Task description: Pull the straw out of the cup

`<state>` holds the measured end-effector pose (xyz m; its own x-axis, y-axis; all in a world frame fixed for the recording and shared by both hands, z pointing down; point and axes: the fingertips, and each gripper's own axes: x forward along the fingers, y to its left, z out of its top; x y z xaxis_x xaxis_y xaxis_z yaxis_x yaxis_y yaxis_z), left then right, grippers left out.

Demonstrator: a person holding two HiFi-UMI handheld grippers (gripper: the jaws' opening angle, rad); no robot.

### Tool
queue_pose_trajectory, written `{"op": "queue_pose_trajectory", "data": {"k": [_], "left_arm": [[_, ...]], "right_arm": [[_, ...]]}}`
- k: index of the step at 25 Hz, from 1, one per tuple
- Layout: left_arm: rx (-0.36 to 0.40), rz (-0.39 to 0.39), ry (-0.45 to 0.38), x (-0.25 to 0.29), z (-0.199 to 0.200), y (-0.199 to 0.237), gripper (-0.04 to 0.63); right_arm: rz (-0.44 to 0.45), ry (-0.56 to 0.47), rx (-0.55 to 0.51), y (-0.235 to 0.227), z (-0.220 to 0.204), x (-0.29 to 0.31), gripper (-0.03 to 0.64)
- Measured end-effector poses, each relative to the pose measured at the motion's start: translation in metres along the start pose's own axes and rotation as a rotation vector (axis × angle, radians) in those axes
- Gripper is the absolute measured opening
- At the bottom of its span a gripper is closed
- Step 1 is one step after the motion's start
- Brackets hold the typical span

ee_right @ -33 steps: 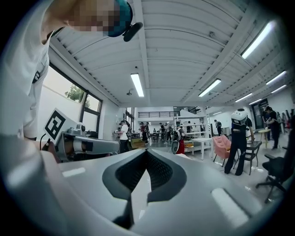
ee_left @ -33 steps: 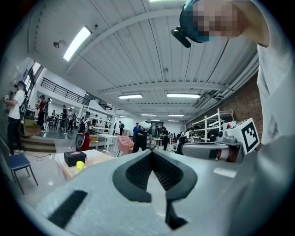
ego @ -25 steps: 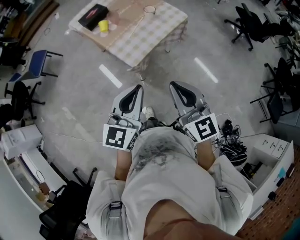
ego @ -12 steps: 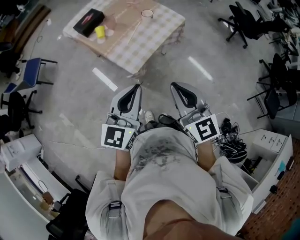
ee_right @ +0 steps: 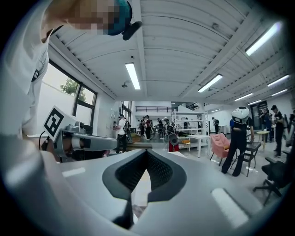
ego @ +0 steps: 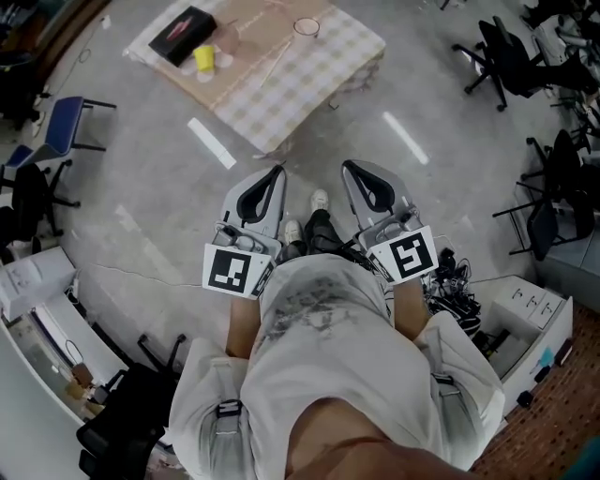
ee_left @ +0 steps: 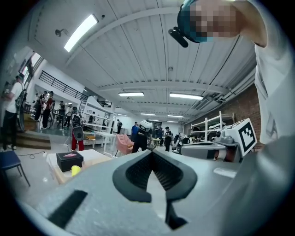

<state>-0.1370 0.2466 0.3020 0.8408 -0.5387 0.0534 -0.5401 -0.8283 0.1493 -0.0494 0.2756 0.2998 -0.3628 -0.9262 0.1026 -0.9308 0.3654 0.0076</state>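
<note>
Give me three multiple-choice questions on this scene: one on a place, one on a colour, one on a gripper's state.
1. The black rectangular box lies: A on the floor; B on the checked-cloth table; C on a chair.
2. The small cup beside it is: A red; B green; C yellow.
3. The right gripper is: A shut and empty; B wide open; C shut on a straw.
B, the head view shows it on the cloth; C, it is plainly yellow; A, its jaws meet with nothing between.
</note>
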Motion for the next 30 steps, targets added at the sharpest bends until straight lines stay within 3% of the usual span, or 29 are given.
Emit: {"op": "queue_pose_trajectory", "data": {"k": [18,30], "left_arm": [[0.038,0.073,0.033,0.129,0.013,0.001,0.006],[0.048,0.021,0.073,0.179,0.009,0.002,0.006]], "right_arm": [[0.091,-0.041,0.044,-0.128,0.002,0.035,0.011],[0.022,-0.06,0.081,-0.177,0.001,0.038,0.011]]}}
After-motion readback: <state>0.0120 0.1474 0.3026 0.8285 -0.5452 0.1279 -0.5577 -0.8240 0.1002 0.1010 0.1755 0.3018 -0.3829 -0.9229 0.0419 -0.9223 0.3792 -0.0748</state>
